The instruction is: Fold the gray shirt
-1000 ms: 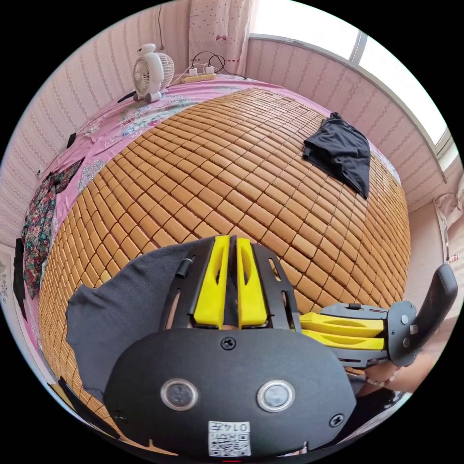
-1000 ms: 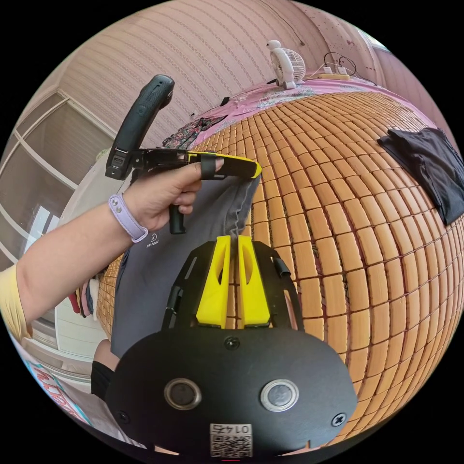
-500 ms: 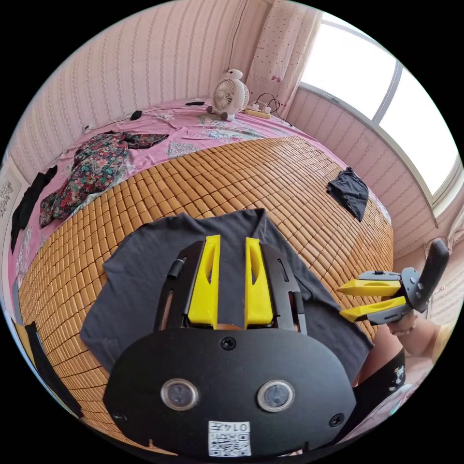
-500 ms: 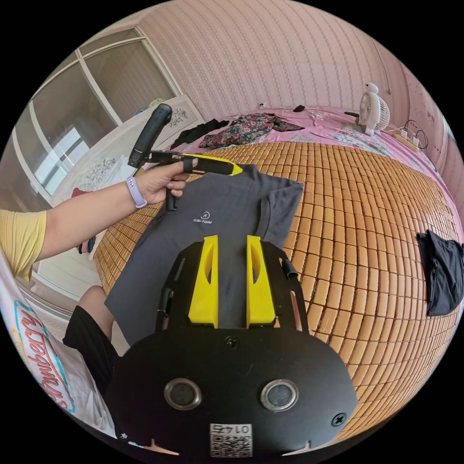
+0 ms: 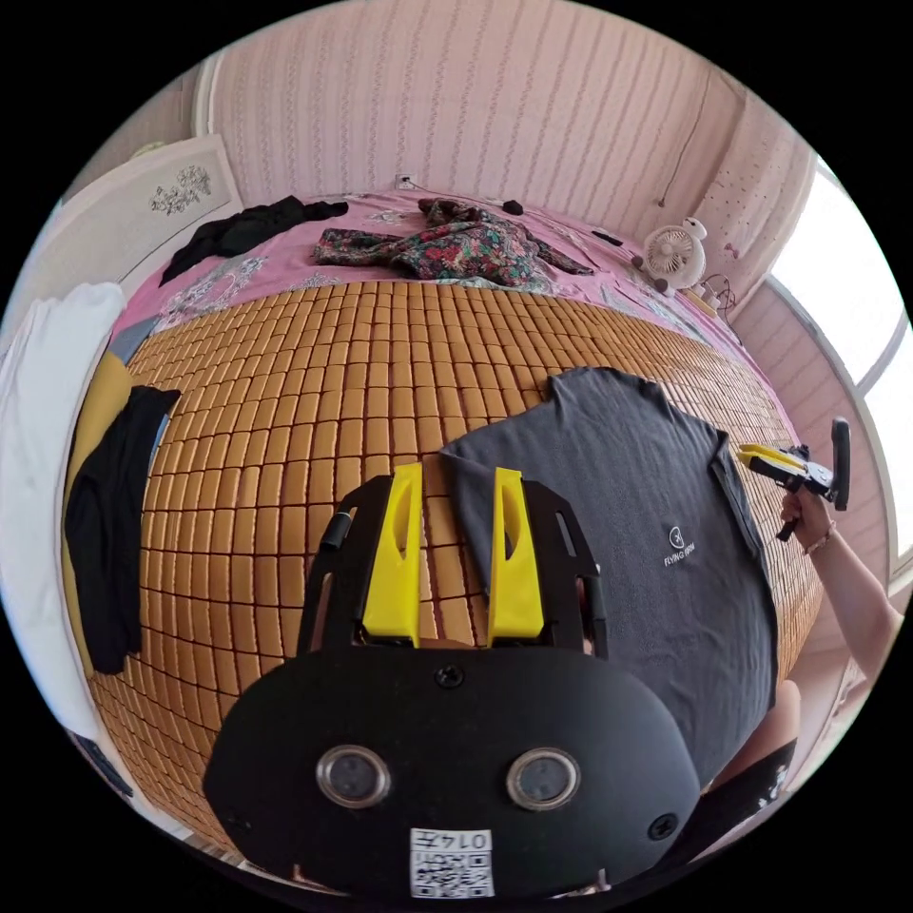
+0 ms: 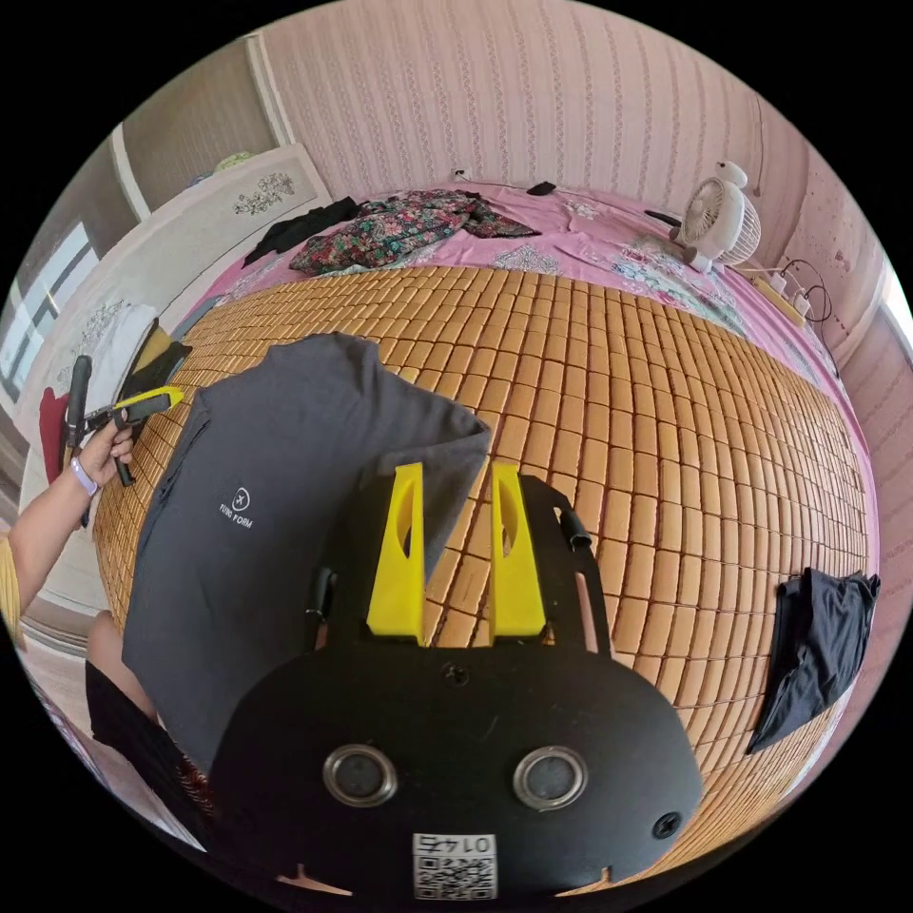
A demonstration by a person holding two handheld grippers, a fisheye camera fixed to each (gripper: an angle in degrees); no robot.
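While the gray shirt (image 5: 628,533) lies spread flat on the bamboo mat (image 5: 314,399) of the bed, front side up with a small pale logo on the chest, neither tool has hold of it. In the left gripper view, the left tool (image 5: 456,485) hangs above the mat at the shirt's sleeve edge, its yellow jaws parted with bare mat and a bit of gray cloth seen between them, gripping nothing. In the right gripper view, the right tool (image 6: 458,480) hovers likewise just beside the other sleeve, jaws apart and empty, the sleeve's corner lying under the near jaw. Each view catches the opposite tool far off at the shirt's other side: the right tool (image 5: 768,460) held in a hand (image 5: 808,518) beyond the collar side in the left gripper view, and the left tool (image 6: 152,399) held in a hand (image 6: 100,456) in the right gripper view, both off the cloth. The left gripper view adds a black garment (image 5: 114,514) draped at the mat's edge, and a window. The right gripper view adds a dark folded garment (image 6: 818,637) lying well apart on the mat. Both show a floral garment (image 6: 399,223) on the pink sheet (image 6: 590,233) and a small white fan (image 6: 718,219) beyond it.
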